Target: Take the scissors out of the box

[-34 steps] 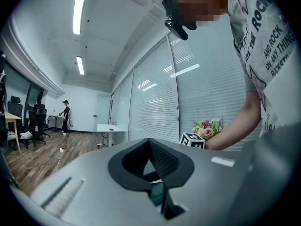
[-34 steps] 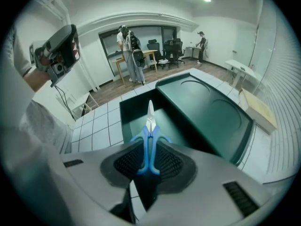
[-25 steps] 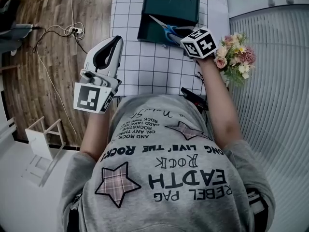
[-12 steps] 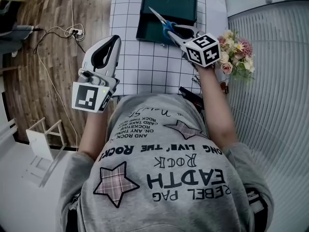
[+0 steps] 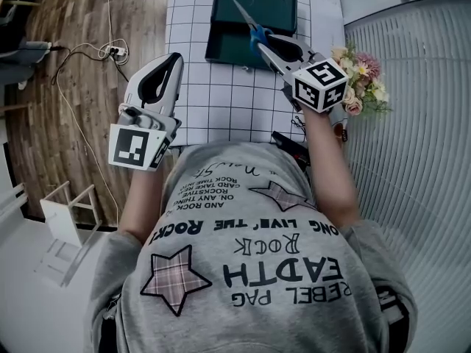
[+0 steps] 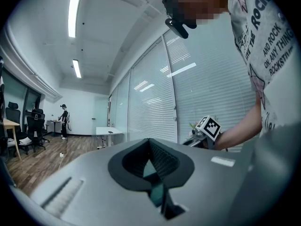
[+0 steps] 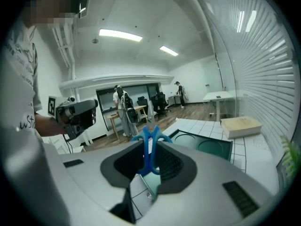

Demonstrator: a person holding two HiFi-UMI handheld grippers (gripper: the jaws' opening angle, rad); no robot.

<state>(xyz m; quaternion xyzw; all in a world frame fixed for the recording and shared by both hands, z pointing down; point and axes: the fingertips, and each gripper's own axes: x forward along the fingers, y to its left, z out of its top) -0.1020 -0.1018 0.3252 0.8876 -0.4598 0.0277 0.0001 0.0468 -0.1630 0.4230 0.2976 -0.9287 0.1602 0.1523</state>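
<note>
Clamping the blue handles, the right gripper holds the scissors between its fingers. The blades stick out past the tips toward the upper left of the head view, overlapping the right part of the dark green box on the gridded desk. The left gripper hangs at the left of the frame over the wooden floor, its fingers together with nothing between them. Only the right gripper view shows the handle loops pinched between the pads, with round recesses in the box beyond. The left gripper view shows the right gripper's marker cube at its right.
</note>
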